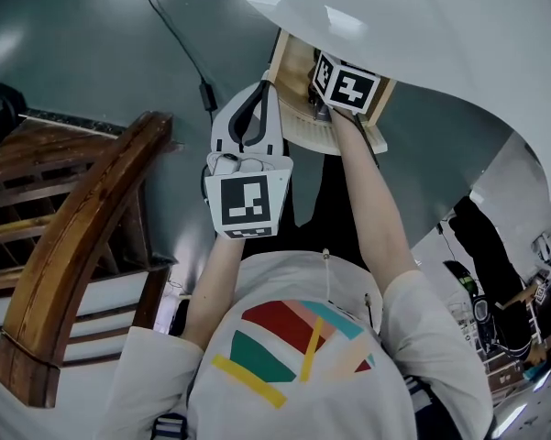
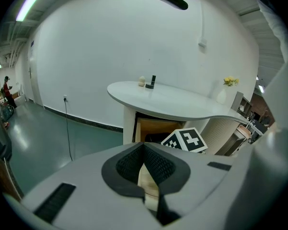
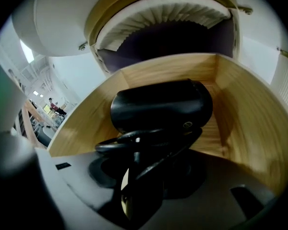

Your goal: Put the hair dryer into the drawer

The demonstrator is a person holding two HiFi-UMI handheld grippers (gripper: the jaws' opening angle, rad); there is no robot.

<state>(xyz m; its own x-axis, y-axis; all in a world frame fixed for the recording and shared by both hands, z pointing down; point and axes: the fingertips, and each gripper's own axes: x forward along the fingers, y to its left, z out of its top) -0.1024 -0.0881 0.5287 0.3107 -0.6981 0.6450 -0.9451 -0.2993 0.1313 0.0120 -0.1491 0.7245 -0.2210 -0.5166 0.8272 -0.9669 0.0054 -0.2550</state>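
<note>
in the drawer [image 3: 259, 128], right tool [image 3: 144, 152] covers the hair dryer [image 3: 160, 104] handle.

Non-task stuff only:
- White curved countertop [image 2: 172, 102] against a white wall [image 2: 110, 42]; on top a small white object [image 2: 142, 81] right beside a small black one [image 2: 153, 82].
- Yellow flowers [image 2: 229, 81] at the far right end.
- Grey-green floor [image 1: 64, 53] with a black cable [image 1: 170, 26] across it, ending at a dark block [image 1: 205, 94].
- Wooden chair arm [image 1: 82, 236] on the left, over slats.
- Ceiling light strip [image 2: 29, 3] lit.
- Distant person [image 2: 7, 91] at far left.
</note>
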